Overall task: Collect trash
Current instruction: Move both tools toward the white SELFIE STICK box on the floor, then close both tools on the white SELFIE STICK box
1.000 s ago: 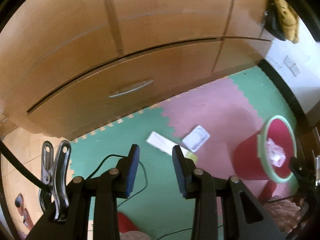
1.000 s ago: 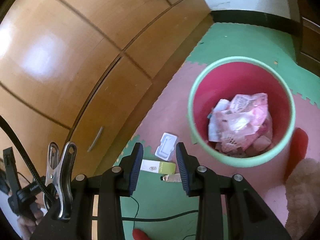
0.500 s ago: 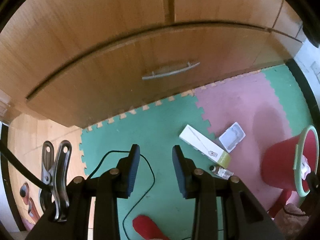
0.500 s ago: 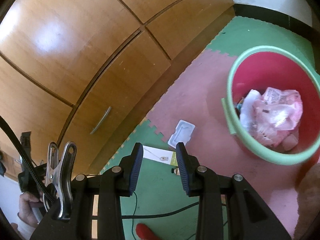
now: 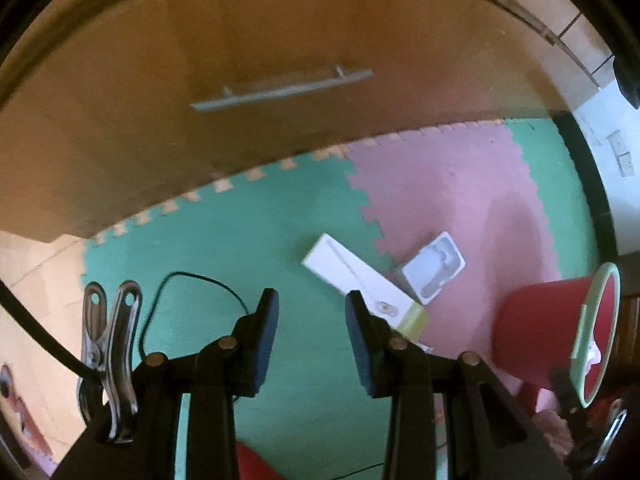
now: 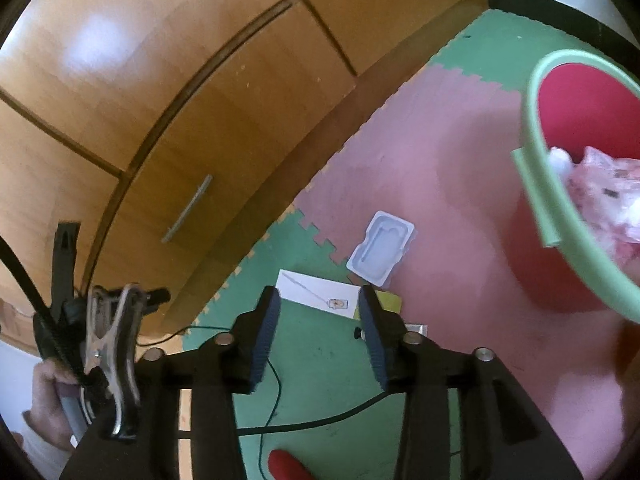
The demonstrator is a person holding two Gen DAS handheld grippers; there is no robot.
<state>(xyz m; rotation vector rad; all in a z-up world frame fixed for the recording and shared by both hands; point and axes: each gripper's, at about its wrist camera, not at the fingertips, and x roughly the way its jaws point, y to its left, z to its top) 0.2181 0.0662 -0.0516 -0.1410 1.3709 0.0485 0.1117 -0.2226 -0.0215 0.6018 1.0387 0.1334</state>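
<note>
**Foam-mat floor, trash beside the bin**

Wooden cabinet doors (image 6: 224,128) fill the background, with a floor of interlocking green and pink foam tiles (image 5: 248,240) laid in front of them. On the pink tiles stands a red wastebasket with a pale green rim (image 6: 540,184), already holding crumpled pink and white wrappers (image 6: 600,188).

Left of the basket lies a long white carton with a yellow-green end (image 5: 362,284). In the left wrist view its long axis runs diagonally, the white end toward the cabinet and the coloured end toward the camera. Just beside it, on the basket side, a clear plastic blister tray (image 6: 381,252) lies flat with its hollow up. A small bottle (image 6: 362,334) lies next to the carton's coloured end, mostly hidden behind a finger.

Above the green tile, the left gripper (image 5: 310,336) has its jaws partly apart and empty. The right gripper (image 6: 318,332) stands wider; its jaws have just been opening, with nothing between them.
</note>
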